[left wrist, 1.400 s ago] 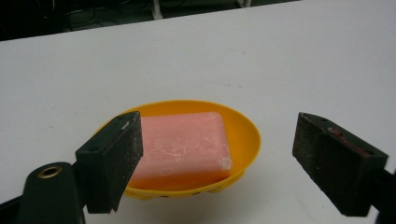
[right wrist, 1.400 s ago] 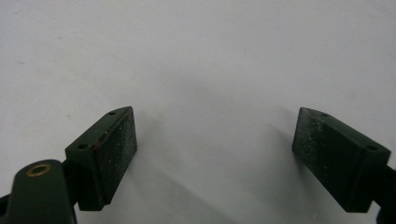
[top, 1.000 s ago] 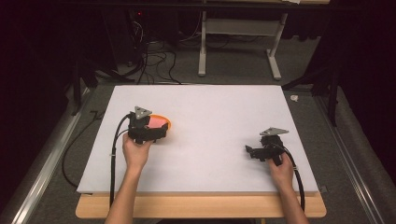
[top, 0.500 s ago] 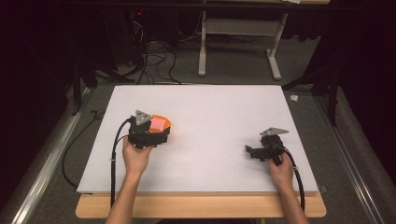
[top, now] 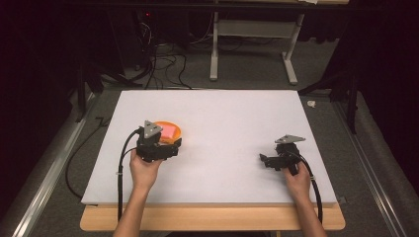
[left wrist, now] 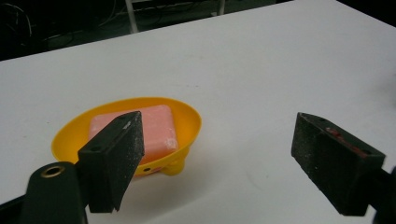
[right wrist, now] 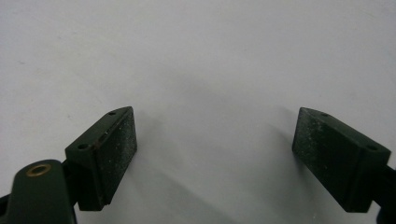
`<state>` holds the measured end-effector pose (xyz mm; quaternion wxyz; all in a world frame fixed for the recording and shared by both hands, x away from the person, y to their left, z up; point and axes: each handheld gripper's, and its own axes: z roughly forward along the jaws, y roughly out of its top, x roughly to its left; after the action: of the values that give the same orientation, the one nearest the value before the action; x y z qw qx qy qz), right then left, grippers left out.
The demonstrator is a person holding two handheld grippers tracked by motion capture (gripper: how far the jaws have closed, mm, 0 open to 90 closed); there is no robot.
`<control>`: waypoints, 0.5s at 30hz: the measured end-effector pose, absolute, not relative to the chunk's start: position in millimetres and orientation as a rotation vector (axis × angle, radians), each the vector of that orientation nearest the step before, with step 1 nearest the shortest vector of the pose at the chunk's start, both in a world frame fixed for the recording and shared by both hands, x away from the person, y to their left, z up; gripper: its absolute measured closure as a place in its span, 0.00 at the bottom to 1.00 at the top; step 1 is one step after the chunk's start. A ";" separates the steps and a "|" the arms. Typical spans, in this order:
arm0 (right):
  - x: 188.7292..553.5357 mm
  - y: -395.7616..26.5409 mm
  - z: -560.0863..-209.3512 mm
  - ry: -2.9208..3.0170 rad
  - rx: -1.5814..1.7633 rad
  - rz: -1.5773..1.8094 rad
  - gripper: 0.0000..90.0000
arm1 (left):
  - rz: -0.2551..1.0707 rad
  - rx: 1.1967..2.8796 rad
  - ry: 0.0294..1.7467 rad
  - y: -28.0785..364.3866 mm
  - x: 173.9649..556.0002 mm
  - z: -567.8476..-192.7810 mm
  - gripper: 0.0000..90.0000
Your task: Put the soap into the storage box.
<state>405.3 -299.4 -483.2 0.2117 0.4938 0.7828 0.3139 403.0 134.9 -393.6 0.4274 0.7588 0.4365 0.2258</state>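
A yellow soap dish (top: 174, 131) (left wrist: 189, 122) stands on the white table (top: 222, 128) at the left, with a pink bar of soap (top: 168, 130) (left wrist: 159, 126) lying in it. My left gripper (top: 165, 148) (left wrist: 217, 158) is just in front of the dish, open, its jaws wide apart with nothing between them; the left jaw overlaps the dish's near rim in the left gripper view. My right gripper (top: 264, 160) (right wrist: 215, 154) rests low over bare table at the right, open and empty.
Bare white tabletop (right wrist: 210, 56) lies between the two grippers. Beyond the table's far edge stand a white metal frame (top: 249, 44) and loose cables (top: 158, 64) on a grey floor. The wooden front edge (top: 212, 219) runs under the forearms.
The left gripper has drawn back slightly toward the person, uncovering more of the dish and soap. The right gripper has stayed put.
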 end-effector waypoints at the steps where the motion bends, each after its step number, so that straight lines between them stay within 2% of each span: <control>1: 405.3 -299.5 -483.2 2.174 1.372 0.872 0.16 | 0.564 1.895 1.086 134.7 402.0 -393.9 0.20; 15: 405.3 -299.4 -483.2 2.174 1.371 0.872 0.16 | 0.510 1.903 1.059 127.5 393.6 -401.5 0.20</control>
<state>405.3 -299.4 -483.2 0.2119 0.4937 0.7828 0.3139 393.6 127.5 -401.5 0.4371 0.7652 0.4259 0.2050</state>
